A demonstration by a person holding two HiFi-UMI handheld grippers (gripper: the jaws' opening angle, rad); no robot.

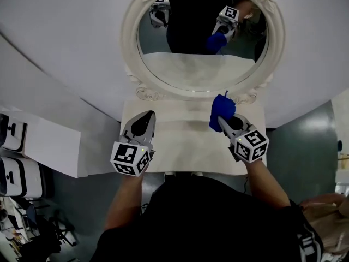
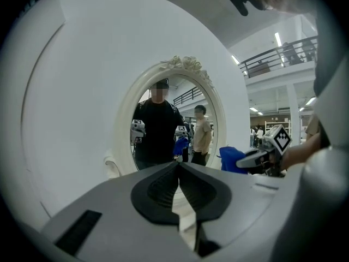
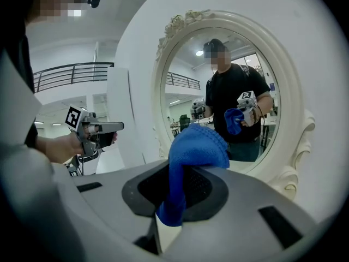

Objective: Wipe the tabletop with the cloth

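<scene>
A blue cloth (image 1: 222, 109) is bunched in my right gripper (image 1: 220, 121), which is shut on it above the right half of the white tabletop (image 1: 185, 146). In the right gripper view the blue cloth (image 3: 192, 157) bulges out over the jaws, which clamp its lower part. My left gripper (image 1: 147, 116) hovers over the left part of the tabletop, shut with nothing between its jaws; the left gripper view shows them pressed together. From there the right gripper holding the cloth (image 2: 234, 158) appears at the right.
A round mirror in an ornate white frame (image 1: 131, 48) stands against the curved white wall behind the table and reflects both grippers. White cabinets (image 1: 32, 146) sit at the left. The dark floor (image 1: 305, 146) lies right of the table.
</scene>
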